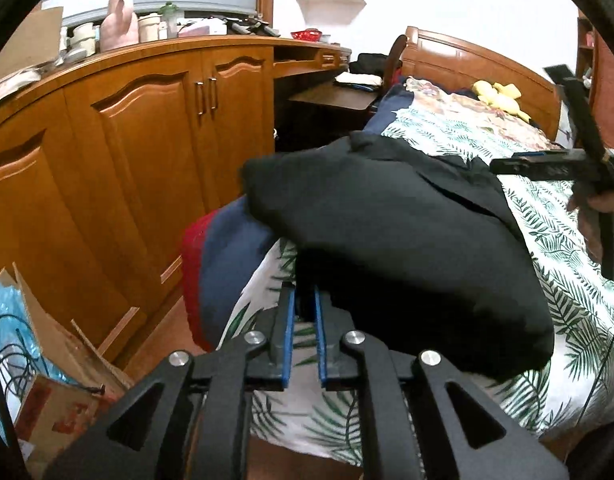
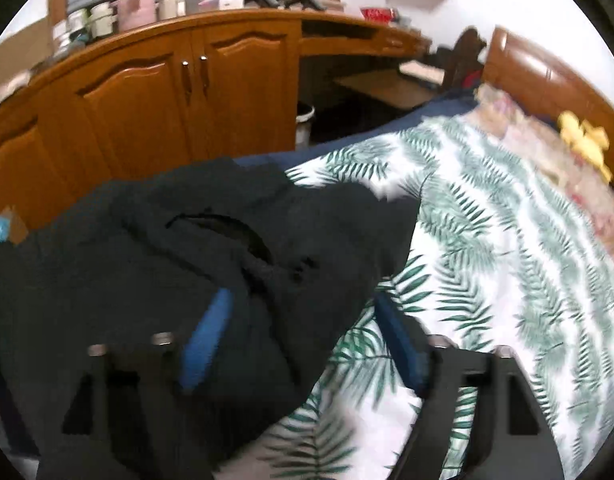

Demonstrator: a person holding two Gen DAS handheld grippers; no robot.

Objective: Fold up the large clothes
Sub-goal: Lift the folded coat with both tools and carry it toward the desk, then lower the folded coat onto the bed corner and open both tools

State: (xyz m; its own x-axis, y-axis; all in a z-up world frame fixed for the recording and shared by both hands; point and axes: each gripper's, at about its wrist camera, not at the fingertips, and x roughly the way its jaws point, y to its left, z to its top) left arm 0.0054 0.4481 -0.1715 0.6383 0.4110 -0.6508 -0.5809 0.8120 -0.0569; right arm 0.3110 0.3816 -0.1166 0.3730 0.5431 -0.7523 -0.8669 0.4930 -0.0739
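The left gripper [image 1: 305, 300] has its blue pads [image 1: 289, 320] nearly together with a thin gap, its tips at the near edge of the black garment [image 1: 387, 248], though I cannot tell whether any cloth is pinched there. The right gripper [image 2: 303, 316] stands wide open over the same garment, its left pad against a fold and nothing clamped. The garment lies heaped on the leaf-print bedsheet [image 2: 487, 240] near the bed's corner; it looks soft, floppy and fairly bulky, so it would likely handle best taken by an edge or hem.
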